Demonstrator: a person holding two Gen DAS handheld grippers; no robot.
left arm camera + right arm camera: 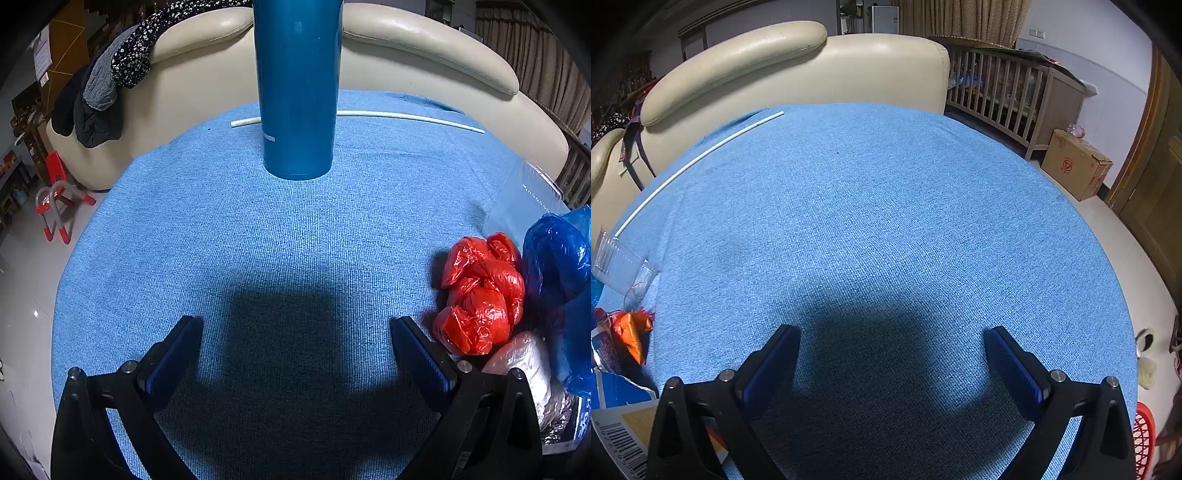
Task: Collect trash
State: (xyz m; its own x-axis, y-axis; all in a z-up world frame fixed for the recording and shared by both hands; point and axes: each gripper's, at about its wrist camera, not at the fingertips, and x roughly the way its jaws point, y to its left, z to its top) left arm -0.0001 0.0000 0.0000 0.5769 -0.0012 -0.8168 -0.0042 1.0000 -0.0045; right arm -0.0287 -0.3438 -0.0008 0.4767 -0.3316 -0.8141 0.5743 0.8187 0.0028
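Note:
My left gripper [295,325] is open and empty, low over the blue tablecloth [258,240]. Just right of its right finger lies a crumpled red plastic bag [480,291], with a blue plastic bag [557,258] and a silver foil wrapper [532,365] beside it. My right gripper [892,336] is open and empty over bare cloth [886,203]. At its far left lie an orange wrapper [631,328], a clear plastic container [620,262] and a printed blue-and-white package [617,402].
A tall blue tumbler [299,88] stands upright straight ahead of the left gripper. A long white rod [406,118] lies across the table's far side; it also shows in the right wrist view [694,162]. A cream sofa [812,70] is behind the table. A red basket [1145,443] sits low right.

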